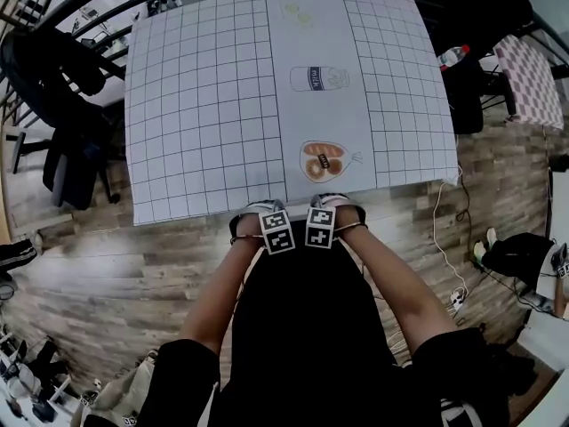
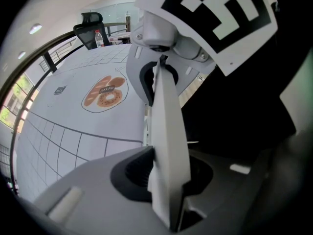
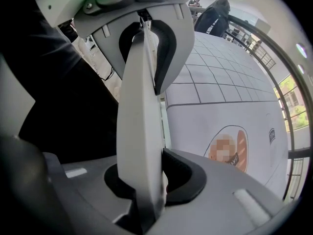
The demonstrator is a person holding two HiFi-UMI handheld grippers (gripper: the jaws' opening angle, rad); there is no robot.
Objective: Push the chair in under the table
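Both grippers up at the chair back!
Left gripper (image 2: 160, 82) and right gripper (image 3: 142, 38) have their jaws clenched, nothing between them. The black chair (image 1: 307, 318) is at the gridded worktop's (image 1: 204, 132) near edge.

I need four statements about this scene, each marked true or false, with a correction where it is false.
1. The left gripper and the right gripper both clamp the white chair back. True.
2. The table shows a grid pattern. True.
3. The grippers are at opposite table corners. False: they are side by side at its near edge.
4. The bottle stands in the middle of the table. False: it is off the table, beyond its far right corner.
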